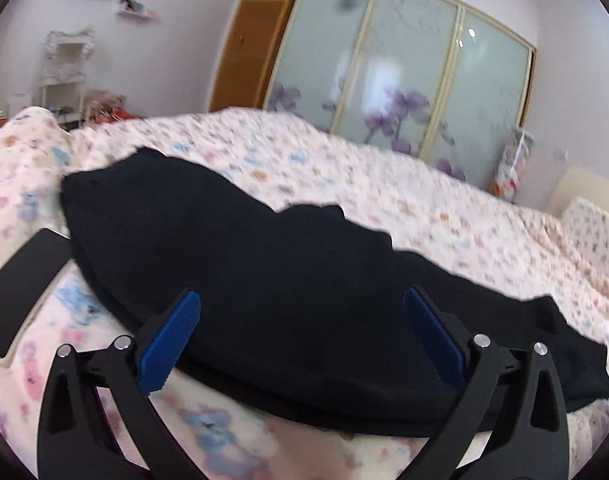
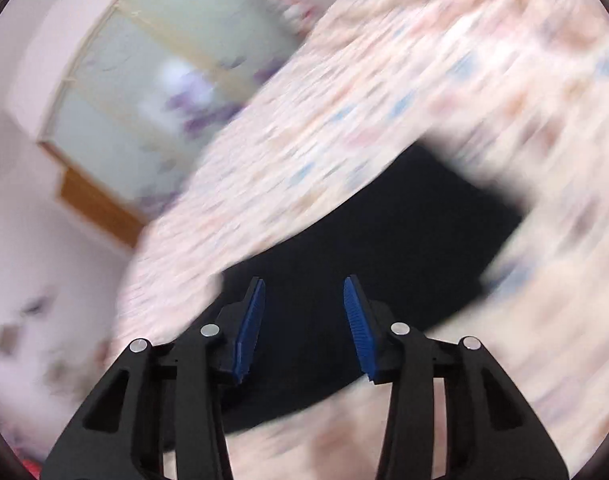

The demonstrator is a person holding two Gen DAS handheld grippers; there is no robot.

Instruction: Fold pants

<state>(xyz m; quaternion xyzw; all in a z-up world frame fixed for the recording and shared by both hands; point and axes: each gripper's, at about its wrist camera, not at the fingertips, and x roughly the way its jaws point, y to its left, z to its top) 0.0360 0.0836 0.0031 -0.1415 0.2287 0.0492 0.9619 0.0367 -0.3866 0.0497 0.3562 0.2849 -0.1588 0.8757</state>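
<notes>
The black pants (image 1: 264, 280) lie folded in a long bundle on the floral bed (image 1: 384, 168). The left tool (image 1: 304, 300) hovers over them with fingers spread wide; the right tool (image 2: 304, 292) (its view badly blurred) is likewise apart, gripping nothing.

floral bedspread (image 1: 344, 152), frosted wardrobe doors (image 1: 404, 80), black phone (image 1: 22, 280) lying on it.

Right wrist view: motion blur smears the bedspread (image 2: 384, 92) and wardrobe (image 2: 156, 92); I cannot resolve the pants (image 2: 404, 232) edges. Left wrist view: a flat black object (image 1: 20, 284), far left, partly covered, unidentifiable; shelf items (image 1: 134, 6), upper left, too small.
</notes>
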